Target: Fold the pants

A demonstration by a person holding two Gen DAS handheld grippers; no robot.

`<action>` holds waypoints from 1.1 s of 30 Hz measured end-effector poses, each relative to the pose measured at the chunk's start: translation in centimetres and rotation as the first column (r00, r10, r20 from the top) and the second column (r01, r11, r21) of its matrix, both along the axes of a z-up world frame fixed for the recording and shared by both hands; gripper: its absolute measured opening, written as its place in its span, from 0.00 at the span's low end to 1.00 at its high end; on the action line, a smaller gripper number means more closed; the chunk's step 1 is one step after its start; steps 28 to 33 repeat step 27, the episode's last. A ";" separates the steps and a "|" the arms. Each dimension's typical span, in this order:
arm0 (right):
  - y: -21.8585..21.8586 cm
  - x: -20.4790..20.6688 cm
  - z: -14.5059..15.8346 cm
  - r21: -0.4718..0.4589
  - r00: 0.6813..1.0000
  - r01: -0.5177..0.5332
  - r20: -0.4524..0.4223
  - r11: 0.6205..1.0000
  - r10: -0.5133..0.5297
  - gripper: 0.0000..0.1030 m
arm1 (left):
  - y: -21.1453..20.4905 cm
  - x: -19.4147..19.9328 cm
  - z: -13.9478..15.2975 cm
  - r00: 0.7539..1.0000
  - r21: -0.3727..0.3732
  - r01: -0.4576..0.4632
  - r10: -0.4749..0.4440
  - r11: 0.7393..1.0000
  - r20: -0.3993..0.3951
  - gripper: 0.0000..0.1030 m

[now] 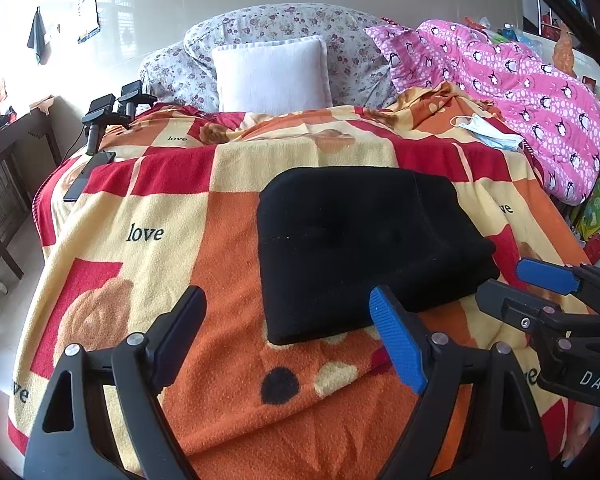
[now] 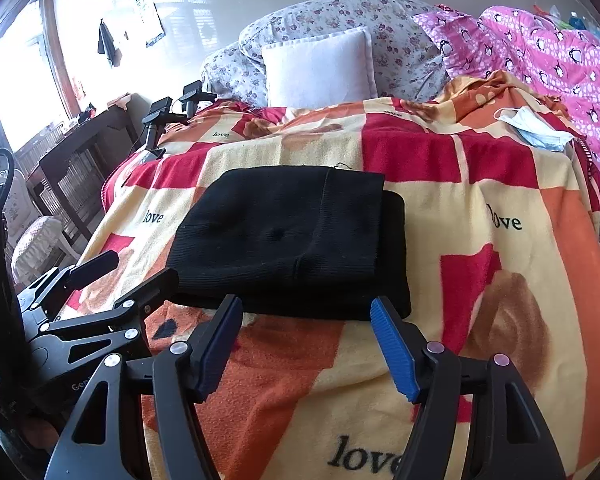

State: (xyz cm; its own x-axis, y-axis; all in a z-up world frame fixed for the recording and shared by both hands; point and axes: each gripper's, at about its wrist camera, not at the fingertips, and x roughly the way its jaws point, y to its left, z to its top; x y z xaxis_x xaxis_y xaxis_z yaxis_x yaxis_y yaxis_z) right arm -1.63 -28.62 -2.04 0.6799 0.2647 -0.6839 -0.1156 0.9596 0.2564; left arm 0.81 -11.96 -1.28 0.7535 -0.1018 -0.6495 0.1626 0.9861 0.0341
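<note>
The black pants (image 1: 364, 248) lie folded into a compact stack on the patterned blanket (image 1: 160, 200); they also show in the right wrist view (image 2: 292, 240). My left gripper (image 1: 288, 304) is open and empty, hovering just before the stack's near edge. My right gripper (image 2: 306, 312) is open and empty, just short of the stack's near edge. The right gripper also shows at the right edge of the left wrist view (image 1: 516, 284), and the left gripper at the left of the right wrist view (image 2: 132, 272).
A white pillow (image 1: 272, 76) and floral bedding (image 1: 268, 24) sit at the bed's head. A pink penguin quilt (image 1: 520, 92) lies at the right, a blue face mask (image 1: 488, 132) beside it. Black clamp mounts (image 1: 108, 112) stand at the bed's left edge. A dark wooden table (image 2: 76, 160) stands left.
</note>
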 end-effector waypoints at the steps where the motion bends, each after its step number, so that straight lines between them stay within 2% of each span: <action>1: 0.0 0.1 -0.1 0.000 1.000 -0.001 -0.002 1.000 0.001 0.67 | 0.0 0.0 0.0 1.000 0.000 0.000 0.000 1.000 0.000 0.82; 33: 0.3 0.3 -0.6 0.005 1.000 -0.011 -0.013 1.000 0.011 0.67 | 0.1 0.0 -0.3 1.000 -0.012 0.002 -0.002 1.000 -0.001 0.82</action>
